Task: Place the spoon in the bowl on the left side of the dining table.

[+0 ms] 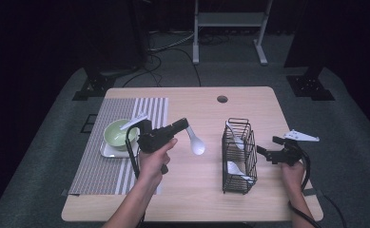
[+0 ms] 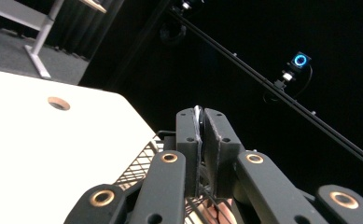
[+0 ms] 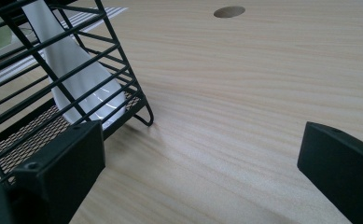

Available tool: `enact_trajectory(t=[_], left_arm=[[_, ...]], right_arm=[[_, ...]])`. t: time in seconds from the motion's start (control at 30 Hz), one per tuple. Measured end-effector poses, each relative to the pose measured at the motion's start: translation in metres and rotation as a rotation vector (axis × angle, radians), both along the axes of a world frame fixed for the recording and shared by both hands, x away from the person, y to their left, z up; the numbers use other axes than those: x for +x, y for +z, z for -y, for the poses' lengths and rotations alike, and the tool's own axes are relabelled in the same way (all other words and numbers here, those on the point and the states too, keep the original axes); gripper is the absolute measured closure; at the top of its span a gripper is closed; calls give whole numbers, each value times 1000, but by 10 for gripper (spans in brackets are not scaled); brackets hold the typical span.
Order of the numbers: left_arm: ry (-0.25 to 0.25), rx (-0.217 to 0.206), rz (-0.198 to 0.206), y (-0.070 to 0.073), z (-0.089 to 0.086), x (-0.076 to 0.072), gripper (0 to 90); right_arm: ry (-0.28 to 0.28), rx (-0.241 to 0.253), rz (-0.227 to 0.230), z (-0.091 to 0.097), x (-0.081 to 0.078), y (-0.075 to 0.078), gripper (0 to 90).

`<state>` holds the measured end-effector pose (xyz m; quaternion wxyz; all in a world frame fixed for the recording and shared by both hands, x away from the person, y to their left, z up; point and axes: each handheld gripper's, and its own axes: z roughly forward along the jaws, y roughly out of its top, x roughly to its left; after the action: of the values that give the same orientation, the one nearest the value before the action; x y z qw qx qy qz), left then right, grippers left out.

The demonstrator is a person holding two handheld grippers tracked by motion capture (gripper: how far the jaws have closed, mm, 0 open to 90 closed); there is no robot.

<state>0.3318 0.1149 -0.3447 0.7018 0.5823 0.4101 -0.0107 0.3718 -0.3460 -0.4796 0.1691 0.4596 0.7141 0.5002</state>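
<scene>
A white spoon (image 1: 196,142) hangs bowl-down above the table's middle, its handle pinched in my left gripper (image 1: 184,124). In the left gripper view the jaws are shut on the thin white handle (image 2: 198,122). A black wire basket (image 1: 239,154) stands right of centre and holds two more white spoons (image 1: 234,168). My right gripper (image 1: 267,145) rests just right of the basket, jaws wide apart and empty. In the right gripper view (image 3: 202,140) a spoon (image 3: 76,79) leans inside the basket (image 3: 133,88), which stands beside the left jaw.
A green bowl (image 1: 118,133) sits on a white plate (image 1: 107,151) on a striped placemat (image 1: 102,171) at the left. A round hole (image 1: 222,99) is in the tabletop near the far edge. A white frame (image 1: 230,21) stands on the floor beyond.
</scene>
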Motion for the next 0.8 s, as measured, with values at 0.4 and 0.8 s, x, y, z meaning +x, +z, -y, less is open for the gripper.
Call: enact_trajectory(t=[0.4, 0.8], left_arm=[[53, -7, -6, -5, -25, -1, 848], [95, -13, -5, -9, -45, -2, 849]], right_arm=[[-3, 3, -2, 0, 0, 0, 0], [-6, 0, -6, 0, 0, 0, 0]])
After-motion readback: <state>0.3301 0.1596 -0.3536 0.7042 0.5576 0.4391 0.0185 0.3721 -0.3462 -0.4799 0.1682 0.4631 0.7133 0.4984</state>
